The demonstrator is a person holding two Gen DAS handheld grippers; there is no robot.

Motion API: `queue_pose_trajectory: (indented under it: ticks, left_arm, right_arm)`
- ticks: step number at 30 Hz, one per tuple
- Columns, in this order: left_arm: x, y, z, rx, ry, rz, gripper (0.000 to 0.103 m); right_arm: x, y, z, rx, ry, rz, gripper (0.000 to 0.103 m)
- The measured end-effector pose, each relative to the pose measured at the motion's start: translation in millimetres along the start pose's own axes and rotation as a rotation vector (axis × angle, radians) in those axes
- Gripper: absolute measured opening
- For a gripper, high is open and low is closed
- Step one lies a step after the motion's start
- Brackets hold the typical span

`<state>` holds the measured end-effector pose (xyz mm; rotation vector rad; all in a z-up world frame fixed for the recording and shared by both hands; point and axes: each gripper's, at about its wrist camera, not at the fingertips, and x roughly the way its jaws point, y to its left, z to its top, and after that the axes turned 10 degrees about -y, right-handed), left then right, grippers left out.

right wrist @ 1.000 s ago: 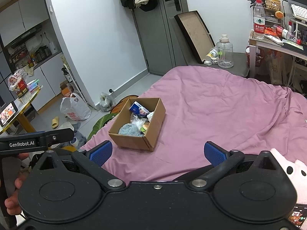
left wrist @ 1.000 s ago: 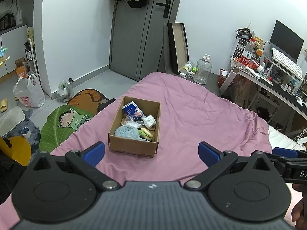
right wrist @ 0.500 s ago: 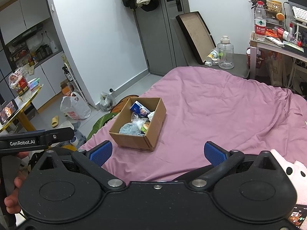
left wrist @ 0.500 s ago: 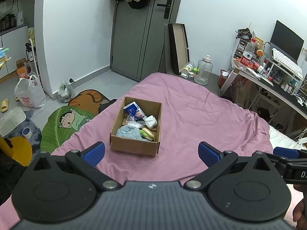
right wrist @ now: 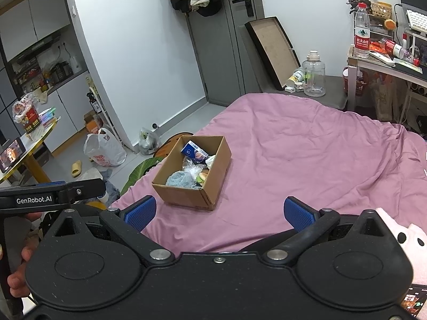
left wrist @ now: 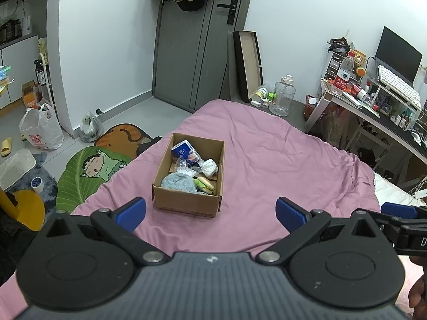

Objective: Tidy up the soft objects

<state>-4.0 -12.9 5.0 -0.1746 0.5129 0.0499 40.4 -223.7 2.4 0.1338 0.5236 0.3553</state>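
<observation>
An open cardboard box (left wrist: 186, 202) stands on the pink bed cover (left wrist: 280, 165); it also shows in the right wrist view (right wrist: 184, 194). Inside lie a blue fluffy cloth (left wrist: 177, 182), a blue packet (left wrist: 184, 152), a white crumpled wad (left wrist: 209, 166), clear plastic and a soft burger toy (left wrist: 205, 184). My left gripper (left wrist: 210, 213) is open and empty, held above the bed just short of the box. My right gripper (right wrist: 218, 213) is open and empty, also short of the box. A pink plush toy (right wrist: 411, 237) lies at the right edge of the right wrist view.
The bed's left edge drops to a floor with cartoon mats (left wrist: 93, 168), plastic bags (left wrist: 40, 130) and a yellow table (right wrist: 32, 160). A desk (left wrist: 373, 106) with bottles and a keyboard stands right. A water jug (left wrist: 284, 97) and a leaning frame (left wrist: 248, 64) stand by the door.
Both grippers have shifted very slightly; the box sits a touch farther right in each view. Both stay open and empty.
</observation>
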Motion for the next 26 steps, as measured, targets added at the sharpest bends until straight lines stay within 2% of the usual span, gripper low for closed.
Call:
queue_pose_trajectory:
  ticks: [26]
  left_arm:
    - [0.9,-2.8,2.1,0.011,-0.006,0.028,0.103]
  right_arm:
    - [1.7,5.2,-2.5,-0.006,-0.005,-0.018,0.103]
